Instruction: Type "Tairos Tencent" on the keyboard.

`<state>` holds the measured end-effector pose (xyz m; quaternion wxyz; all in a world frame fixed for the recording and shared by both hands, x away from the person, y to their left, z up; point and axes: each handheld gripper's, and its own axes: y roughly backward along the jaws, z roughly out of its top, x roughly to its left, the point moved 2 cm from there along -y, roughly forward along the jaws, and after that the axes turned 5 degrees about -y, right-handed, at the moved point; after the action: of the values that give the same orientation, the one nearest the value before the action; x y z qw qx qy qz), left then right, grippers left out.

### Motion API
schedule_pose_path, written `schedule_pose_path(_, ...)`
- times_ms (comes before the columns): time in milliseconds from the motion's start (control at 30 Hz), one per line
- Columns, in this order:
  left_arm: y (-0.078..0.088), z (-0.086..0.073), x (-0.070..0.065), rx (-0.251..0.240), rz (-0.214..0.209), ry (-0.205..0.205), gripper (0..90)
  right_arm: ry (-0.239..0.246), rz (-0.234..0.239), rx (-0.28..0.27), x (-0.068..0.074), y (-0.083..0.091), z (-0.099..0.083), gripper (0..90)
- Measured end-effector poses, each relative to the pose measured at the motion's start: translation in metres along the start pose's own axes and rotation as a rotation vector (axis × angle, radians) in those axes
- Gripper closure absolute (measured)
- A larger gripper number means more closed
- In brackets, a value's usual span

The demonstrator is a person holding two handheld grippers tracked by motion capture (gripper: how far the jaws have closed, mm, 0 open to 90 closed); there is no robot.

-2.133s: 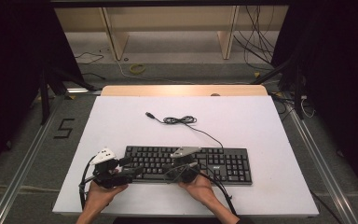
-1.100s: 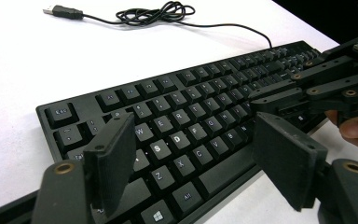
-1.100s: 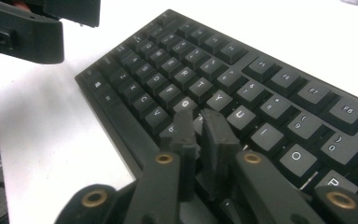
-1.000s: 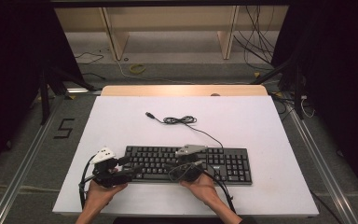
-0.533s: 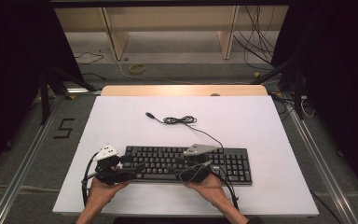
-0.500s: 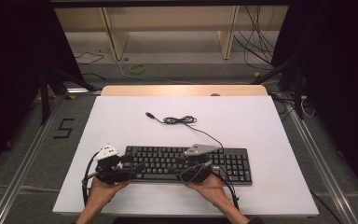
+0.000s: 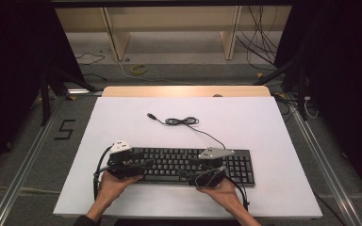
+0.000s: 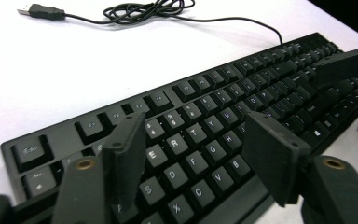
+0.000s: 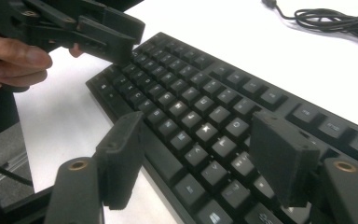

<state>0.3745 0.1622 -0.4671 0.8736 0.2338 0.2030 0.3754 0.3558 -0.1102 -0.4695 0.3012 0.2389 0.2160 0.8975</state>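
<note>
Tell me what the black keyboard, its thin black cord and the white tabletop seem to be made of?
The black keyboard looks like moulded plastic: matt keycaps with printed white letters and a soft sheen on the edges. Its thin black cord seems rubber- or vinyl-sheathed, since it coils loosely, ending in a metal plug. The white tabletop appears a smooth, matt board or laminate; which one is unclear.

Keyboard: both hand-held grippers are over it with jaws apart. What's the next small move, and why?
Probably lower the right hand-held gripper a little onto the keys beneath it. Its jaws have just been opening, nothing is between them, and they hang over the keyboard without pressing it. The left hand-held gripper is over the keyboard's left letter keys, jaws apart though just narrowed, holding nothing. That looks like key-pressing rather than lifting.
</note>
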Motion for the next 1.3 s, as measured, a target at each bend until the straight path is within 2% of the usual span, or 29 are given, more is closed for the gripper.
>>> schedule_pose_path(267,-0.015,0.005,-0.003,0.041,-0.011,-0.004,53.4,0.001,-0.01,-0.015,-0.004,0.011,-0.004,35.1)
schedule_pose_path(500,-0.028,0.008,-0.007,0.078,-0.016,-0.027,63.5,0.0,-0.017,-0.02,-0.006,0.019,-0.007,34.2)
schedule_pose_path(867,-0.042,0.008,-0.009,0.128,-0.008,-0.067,85.9,-0.002,-0.022,-0.028,-0.006,0.027,-0.011,33.1)
schedule_pose_path(967,-0.044,0.008,-0.009,0.133,-0.006,-0.063,88.7,-0.003,-0.022,-0.03,-0.007,0.029,-0.012,32.9)
schedule_pose_path(1300,-0.048,0.007,-0.009,0.146,-0.006,-0.069,88.8,-0.005,-0.023,-0.031,-0.007,0.033,-0.014,32.8)
